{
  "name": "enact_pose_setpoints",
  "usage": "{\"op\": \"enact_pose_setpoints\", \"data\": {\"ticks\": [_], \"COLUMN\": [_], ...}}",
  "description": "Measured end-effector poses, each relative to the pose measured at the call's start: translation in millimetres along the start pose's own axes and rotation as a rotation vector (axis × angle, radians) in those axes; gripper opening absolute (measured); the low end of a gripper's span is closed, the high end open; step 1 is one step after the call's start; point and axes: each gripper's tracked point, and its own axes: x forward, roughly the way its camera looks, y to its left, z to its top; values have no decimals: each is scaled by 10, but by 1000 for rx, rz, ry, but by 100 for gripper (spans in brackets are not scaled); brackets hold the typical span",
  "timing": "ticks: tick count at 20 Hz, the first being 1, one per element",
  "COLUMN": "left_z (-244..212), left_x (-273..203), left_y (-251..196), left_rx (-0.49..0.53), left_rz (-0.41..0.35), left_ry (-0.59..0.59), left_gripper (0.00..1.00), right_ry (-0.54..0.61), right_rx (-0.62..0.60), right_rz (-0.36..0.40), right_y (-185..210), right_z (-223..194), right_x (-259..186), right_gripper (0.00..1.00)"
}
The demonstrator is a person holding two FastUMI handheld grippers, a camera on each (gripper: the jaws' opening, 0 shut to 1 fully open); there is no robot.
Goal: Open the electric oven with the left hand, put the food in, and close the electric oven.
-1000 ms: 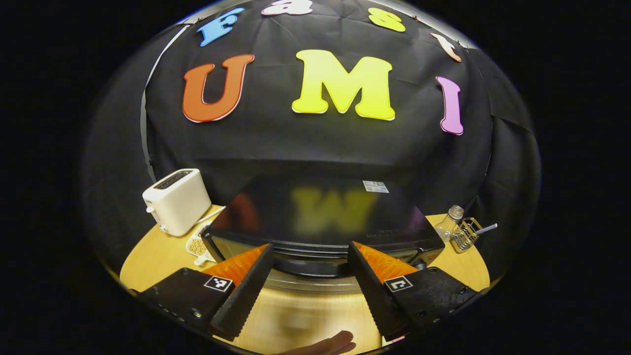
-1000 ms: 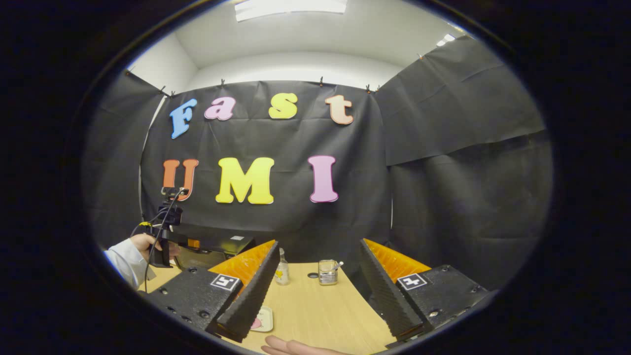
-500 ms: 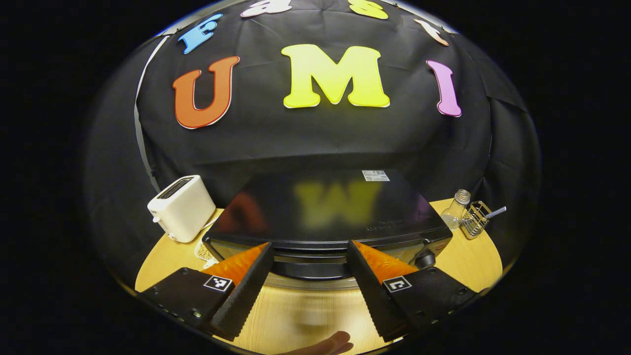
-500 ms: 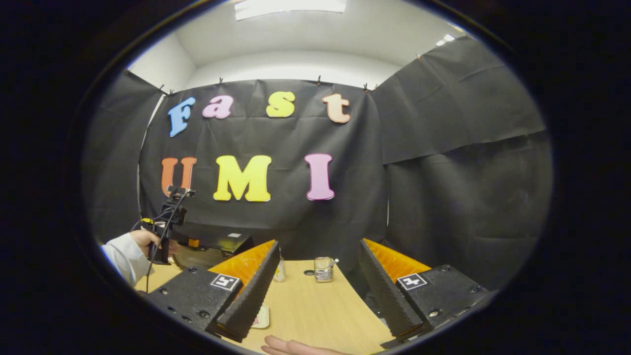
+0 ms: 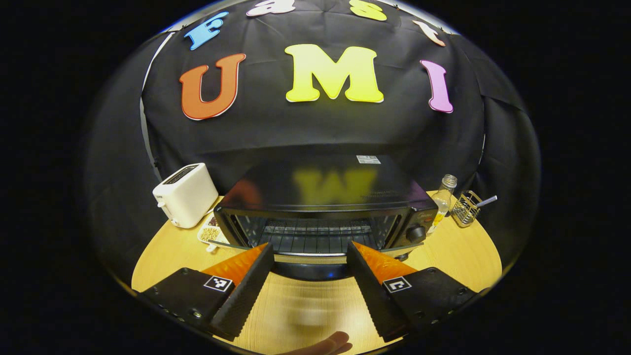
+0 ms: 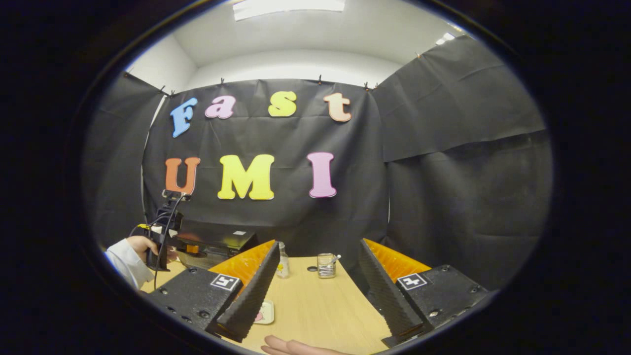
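Note:
The black electric oven (image 5: 325,192) stands at the middle of the wooden table (image 5: 463,256), its door swung down so the wire rack (image 5: 315,231) inside shows. The door's dark handle (image 5: 310,270) lies between the wide-apart fingers of my left gripper (image 5: 309,245), which is open. My right gripper (image 6: 318,242) hovers open above the table with nothing in it. Just past its left finger, a small plate with pink food (image 6: 265,311) rests on the table. In the right gripper view, the oven (image 6: 217,240) is at far left, with a hand holding the left gripper (image 6: 160,236) in front of it.
A white toaster (image 5: 185,195) and a small dish of grains (image 5: 209,232) sit left of the oven. A glass bottle (image 5: 443,195) and a wire holder (image 5: 466,207) stand to its right. A fingertip (image 5: 325,342) shows at the bottom edge.
The oven door has swung down and open while the left gripper drew back, so the rack inside now shows. The right gripper has barely moved.

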Motion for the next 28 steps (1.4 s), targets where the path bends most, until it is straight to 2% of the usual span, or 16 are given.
{"op": "enact_pose_setpoints", "data": {"ticks": [7,8,9,13,20,23,24,25,28], "left_z": [-606,-725,-815,-1191,-1668,-1613,-1578,-1562,-1427], "left_x": [-263,-285,-295,-299,-165,-159,-154,-156,-286], "left_y": [-14,-22,-20,3,-11,-10,58,77,11], "left_rx": [-35,-40,-50,-102,-120,-97,-80,-72,-72], "left_rz": [-37,-47,-55,-68,-62,-54,-27,-22,-36], "left_ry": [25,39,49,110,193,154,137,123,76], "left_gripper": [95,95,95,95,95,95,95,95,95], "right_ry": [5,11,17,44,83,95,101,109,153], "right_rx": [-2,7,14,11,-10,-12,-11,-10,1], "right_rz": [32,40,44,48,56,51,50,51,73], "right_y": [189,220,240,287,379,373,372,373,417], "right_z": [-14,-29,-40,-142,-277,-320,-341,-363,-485], "right_x": [-92,-87,-86,-53,-22,-8,5,15,70], "right_gripper": [100,97,100,100,100,100,97,100,100]}}
